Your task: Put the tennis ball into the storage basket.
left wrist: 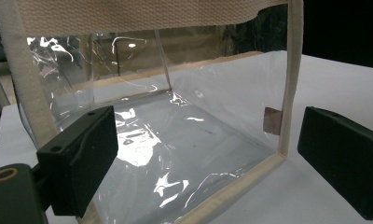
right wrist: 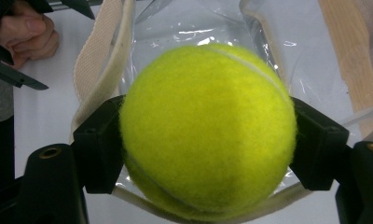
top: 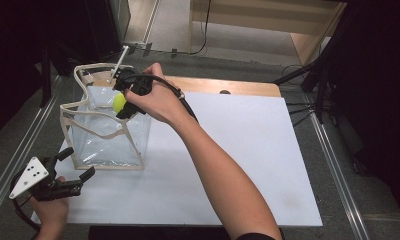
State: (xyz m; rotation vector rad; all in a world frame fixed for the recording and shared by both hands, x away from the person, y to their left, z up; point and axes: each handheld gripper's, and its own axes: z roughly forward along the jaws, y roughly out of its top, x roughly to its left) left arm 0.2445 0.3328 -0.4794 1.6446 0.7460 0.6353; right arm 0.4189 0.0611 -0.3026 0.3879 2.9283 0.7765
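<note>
A yellow-green tennis ball [right wrist: 208, 130] sits between the black jaws of my right gripper [top: 122, 104], which is shut on it. In the high view that gripper holds the tennis ball [top: 119, 103] over the open top of a clear plastic tote bag [top: 108, 131] with cream webbing trim, standing at the table's left. My left gripper [top: 75, 165] rests low at the near left corner, jaws open and empty, pointing at the bag's near side. In the left gripper view the tote bag [left wrist: 175, 126] stands just beyond the open jaws, with nothing on its clear floor.
The white table top [top: 238, 150] stretches to the right of the bag. A wooden strip [top: 228, 86] runs along its far edge. Cream handles [top: 95, 67] rise from the bag's rim. Dark stands and cables line the right side.
</note>
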